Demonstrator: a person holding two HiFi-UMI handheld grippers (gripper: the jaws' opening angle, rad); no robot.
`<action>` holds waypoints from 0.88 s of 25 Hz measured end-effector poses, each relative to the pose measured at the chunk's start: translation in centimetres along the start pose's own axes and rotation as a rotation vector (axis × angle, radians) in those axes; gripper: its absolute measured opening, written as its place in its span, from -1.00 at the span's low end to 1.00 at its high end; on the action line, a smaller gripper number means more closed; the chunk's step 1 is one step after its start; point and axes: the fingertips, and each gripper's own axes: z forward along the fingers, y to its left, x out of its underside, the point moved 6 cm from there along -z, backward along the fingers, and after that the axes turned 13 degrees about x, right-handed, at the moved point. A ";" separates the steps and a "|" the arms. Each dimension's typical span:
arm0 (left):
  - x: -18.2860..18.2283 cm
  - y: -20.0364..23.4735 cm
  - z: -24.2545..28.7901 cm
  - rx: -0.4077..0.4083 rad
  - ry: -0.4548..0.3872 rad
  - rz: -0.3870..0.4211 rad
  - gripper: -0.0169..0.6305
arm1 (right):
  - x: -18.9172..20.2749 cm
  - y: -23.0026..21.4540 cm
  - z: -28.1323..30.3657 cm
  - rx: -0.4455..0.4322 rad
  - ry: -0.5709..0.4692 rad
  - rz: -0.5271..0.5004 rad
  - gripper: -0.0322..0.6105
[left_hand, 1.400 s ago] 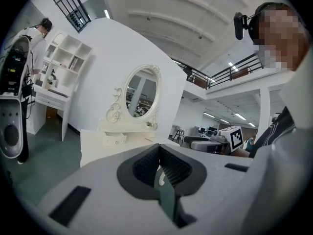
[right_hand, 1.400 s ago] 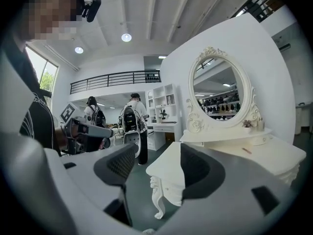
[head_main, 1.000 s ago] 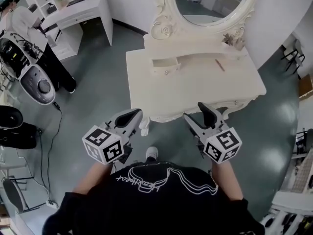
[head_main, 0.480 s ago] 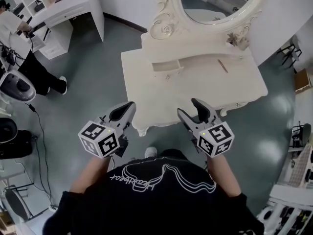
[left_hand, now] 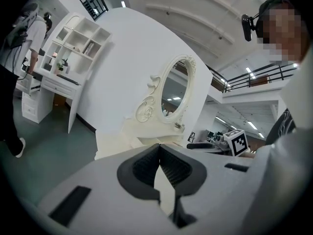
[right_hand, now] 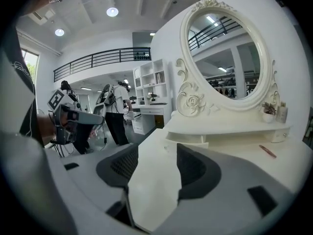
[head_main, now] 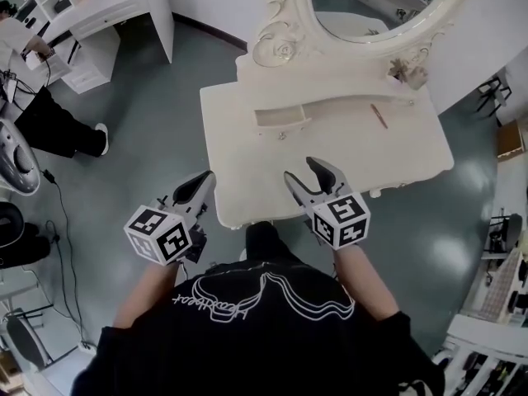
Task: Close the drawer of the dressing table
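Note:
The white dressing table (head_main: pixel 412 151) carries an oval mirror (head_main: pixel 371 2) above a raised shelf. A small drawer (head_main: pixel 280 120) under the shelf's left end stands pulled out; in the right gripper view the drawer (right_hand: pixel 193 137) lies ahead beyond the jaws. My right gripper (head_main: pixel 307 172) hovers over the table's front edge, open; its jaws have just been closing, and only bare tabletop shows between them (right_hand: pixel 156 153). My left gripper (head_main: pixel 200 186) hangs off the table's front left corner, shut on nothing, with its pads meeting (left_hand: pixel 159 151).
A thin brown stick (head_main: pixel 379 115) lies on the tabletop at the right, and a small plant (head_main: pixel 404 68) stands on the shelf. A white desk (head_main: pixel 107 11) stands at upper left with a person (head_main: pixel 49 114) beside it. Cables (head_main: pixel 70 221) run across the floor.
Both grippers have moved forward towards the dressing table. The right one has come from in front of the table to over its front edge, and its jaws stand a little narrower.

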 end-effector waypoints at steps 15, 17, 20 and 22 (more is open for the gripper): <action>1.4 5.1 2.7 -0.089 0.054 -0.118 -0.94 | 3.9 -3.1 10.3 0.020 0.156 0.028 -0.22; 1.8 5.7 2.8 -0.103 0.056 -0.133 -0.94 | 4.3 -3.3 11.3 0.023 0.166 0.029 -0.25; 2.1 6.3 2.8 -0.122 0.059 -0.145 -0.94 | 4.8 -3.5 12.6 0.034 0.183 0.028 -0.27; 2.0 6.6 3.0 -0.132 0.061 -0.150 -0.94 | 5.0 -3.7 13.3 0.039 0.191 0.031 -0.28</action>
